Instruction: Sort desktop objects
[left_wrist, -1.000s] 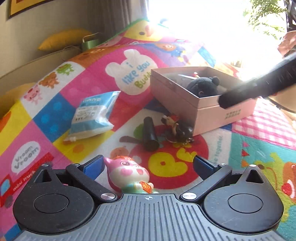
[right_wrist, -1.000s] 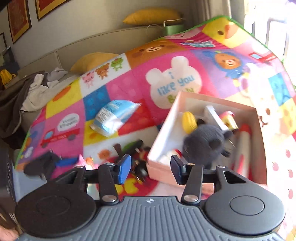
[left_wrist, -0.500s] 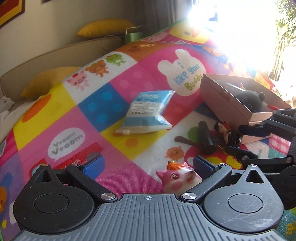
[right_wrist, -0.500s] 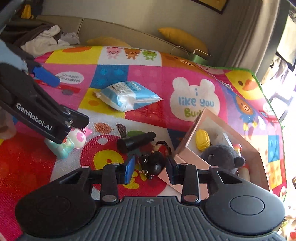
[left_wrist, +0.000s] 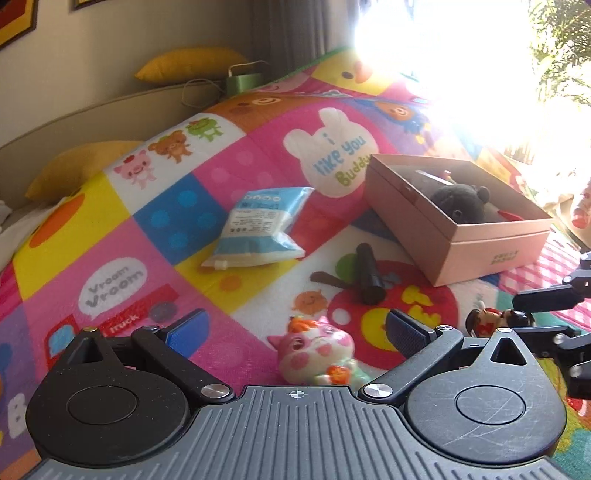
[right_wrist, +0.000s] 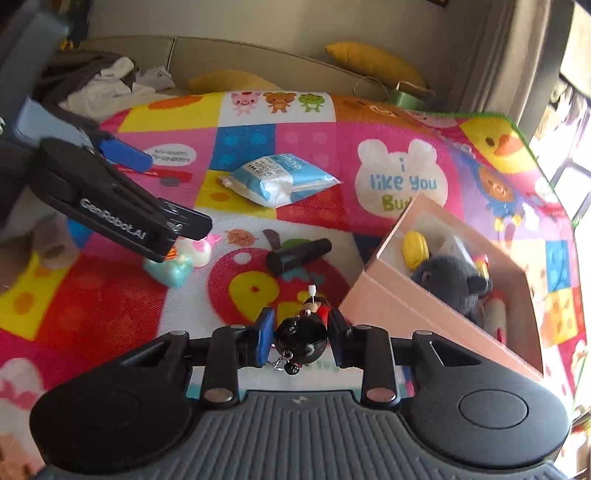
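Since a second ago the right gripper (right_wrist: 301, 338) has swung away from over the pink box (right_wrist: 391, 306) and come down over the keychain figure (right_wrist: 303, 332), which lay beside the box; the left gripper (left_wrist: 295, 330) has lifted a little. The right jaws are closing with the figure between them, its glossy black round head flanked by the blue pad on one side and the dark one on the other, a small metal ring hanging below; contact looks made but is hard to confirm. The left jaws stand spread wide above the smooth pink cat toy (left_wrist: 317, 352), not touching it. On the colourful patchwork play mat (right_wrist: 110, 302), near its middle, lie a matt black cylinder (right_wrist: 299, 254) and a crinkly blue-and-white pouch (right_wrist: 280, 179). The cardboard box sits toward the mat's right edge, holding a fuzzy dark plush (right_wrist: 452, 282) and a yellow ribbed piece (right_wrist: 415, 249). Behind the mat runs a beige sofa back with yellow cushions (right_wrist: 373, 61).
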